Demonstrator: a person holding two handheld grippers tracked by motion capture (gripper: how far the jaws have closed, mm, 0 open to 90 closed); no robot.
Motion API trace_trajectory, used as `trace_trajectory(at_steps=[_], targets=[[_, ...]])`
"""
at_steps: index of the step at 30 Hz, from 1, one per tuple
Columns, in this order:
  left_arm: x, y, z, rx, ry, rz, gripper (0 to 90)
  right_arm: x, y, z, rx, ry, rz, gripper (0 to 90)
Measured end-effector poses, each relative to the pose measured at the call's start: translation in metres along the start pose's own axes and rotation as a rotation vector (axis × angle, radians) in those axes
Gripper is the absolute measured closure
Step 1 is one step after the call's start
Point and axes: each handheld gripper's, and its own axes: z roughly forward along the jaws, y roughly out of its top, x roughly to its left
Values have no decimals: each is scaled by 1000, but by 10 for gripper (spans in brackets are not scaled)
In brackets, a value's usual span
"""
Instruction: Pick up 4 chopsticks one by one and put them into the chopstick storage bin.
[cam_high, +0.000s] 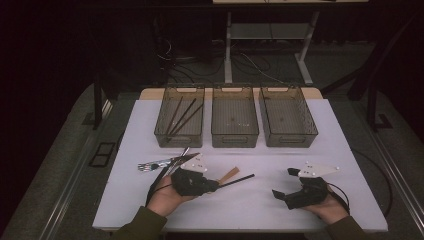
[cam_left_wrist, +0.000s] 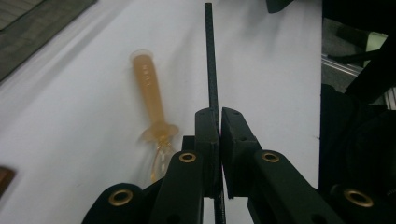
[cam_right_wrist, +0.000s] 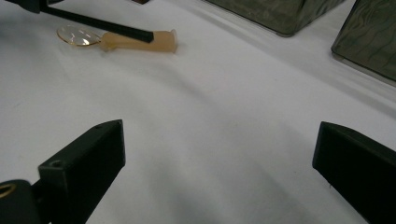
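Note:
My left gripper (cam_high: 215, 185) is shut on a thin black stick (cam_high: 237, 180) that points right, toward the table's middle. In the left gripper view the stick (cam_left_wrist: 212, 70) runs straight out from between the closed jaws of the left gripper (cam_left_wrist: 219, 126). An amber plastic spoon (cam_high: 230, 174) lies flat on the white table (cam_high: 260, 207) just beside the stick, also seen as the spoon (cam_left_wrist: 149, 88) and the spoon (cam_right_wrist: 140, 41). My right gripper (cam_high: 284, 182) hovers open at the front right, and in its own view the right gripper (cam_right_wrist: 219, 154) has nothing between the jaws.
Three clear bins stand in a row at the back: the left bin (cam_high: 166, 131) holds several black sticks, the middle bin (cam_high: 235, 137) and right bin (cam_high: 290, 137) look bare. A pile of cutlery (cam_high: 162, 162) lies by the left hand.

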Motion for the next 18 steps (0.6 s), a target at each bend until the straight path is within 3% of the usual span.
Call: trace_trajectory(at_steps=[18], targets=[[22, -17, -37, -36, 123, -59, 861, -1, 0, 0, -2, 2, 10, 22]])
